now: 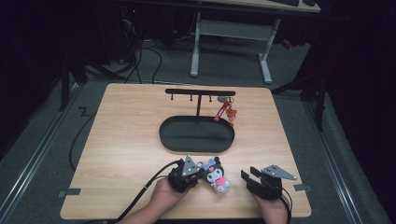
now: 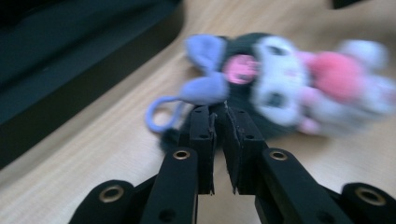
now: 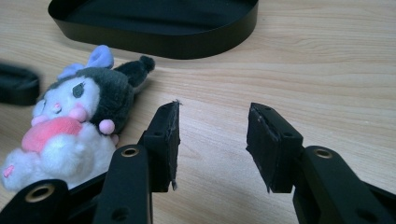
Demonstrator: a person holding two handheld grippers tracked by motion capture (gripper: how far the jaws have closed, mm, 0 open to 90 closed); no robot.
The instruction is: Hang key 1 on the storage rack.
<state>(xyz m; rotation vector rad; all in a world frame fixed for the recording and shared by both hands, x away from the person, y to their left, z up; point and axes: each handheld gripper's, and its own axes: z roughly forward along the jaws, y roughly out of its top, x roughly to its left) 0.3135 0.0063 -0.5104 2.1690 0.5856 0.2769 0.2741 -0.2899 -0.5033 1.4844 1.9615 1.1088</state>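
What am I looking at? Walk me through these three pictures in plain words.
A person sits at a wooden table, holding a hand-held two-jaw gripper in each hand. There is no robot arm. The high view looks down from above. The other two pictures come from cameras riding on each gripper.

On the table stands a black rack with hooks above an oval tray, and a small red charm hangs from one hook. A plush toy lies near the person.

The left gripper is shut, with its tips at the toy's dark head. The blur hides whether it pinches anything. The right gripper is open and holds nothing.
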